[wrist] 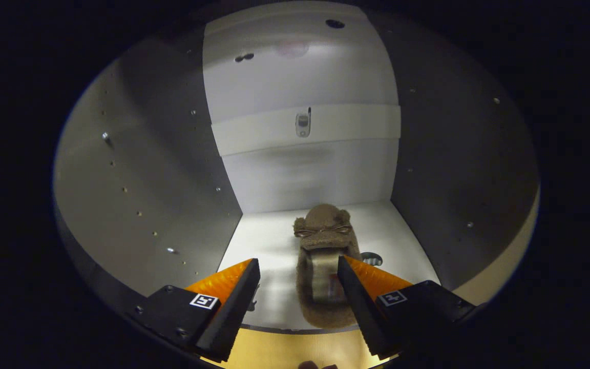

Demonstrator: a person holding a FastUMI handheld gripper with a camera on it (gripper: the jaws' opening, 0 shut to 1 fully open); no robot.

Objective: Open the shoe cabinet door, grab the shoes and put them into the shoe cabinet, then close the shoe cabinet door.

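Observation:
A brown fuzzy slipper [324, 241] with small ears and a bow on its toe lies on the white floor [269, 241] of the shoe cabinet, toe toward the back wall. My gripper [299, 272] is open at the cabinet's mouth. The slipper's heel half lies between the fingers, close against the right finger [352, 292]. The left finger [241, 297] stands well apart from the slipper. Neither finger presses on it.
Grey side walls [156, 169] with shelf-pin holes close in on both sides. A white rail with a metal fitting [302, 124] crosses the back panel. A round hole [372, 258] sits in the cabinet floor right of the slipper. A tan surface [295, 351] lies below the front edge.

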